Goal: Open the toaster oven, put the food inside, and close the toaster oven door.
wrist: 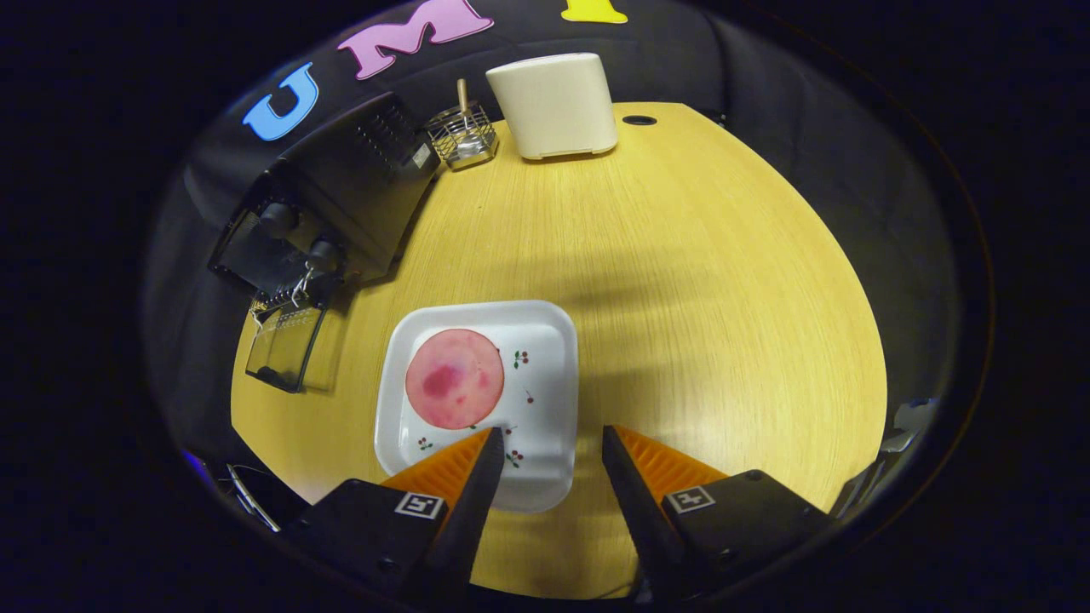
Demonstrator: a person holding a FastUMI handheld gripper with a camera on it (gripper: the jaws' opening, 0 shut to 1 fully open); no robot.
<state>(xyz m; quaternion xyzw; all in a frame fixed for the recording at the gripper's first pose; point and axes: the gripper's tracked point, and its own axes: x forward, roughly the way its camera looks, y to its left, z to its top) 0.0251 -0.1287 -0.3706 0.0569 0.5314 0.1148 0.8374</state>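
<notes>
Oven door (285, 345) already hung open, so I was on the pickup: my claw (545, 464) hovered spread and empty above the plate (545, 340), pink food (454, 378) just ahead; next, descend and pinch.

A pale yellow wood-grain table (681, 281) carries a white square plate (553, 340) sprinkled with small red cherry motifs. On it lies a round pink slice of food (454, 378) with darker red blotches. The toaster oven (341, 196) is black, a boxy container (555, 104) cream, and a wire basket (462, 136) apparently silver.
</notes>
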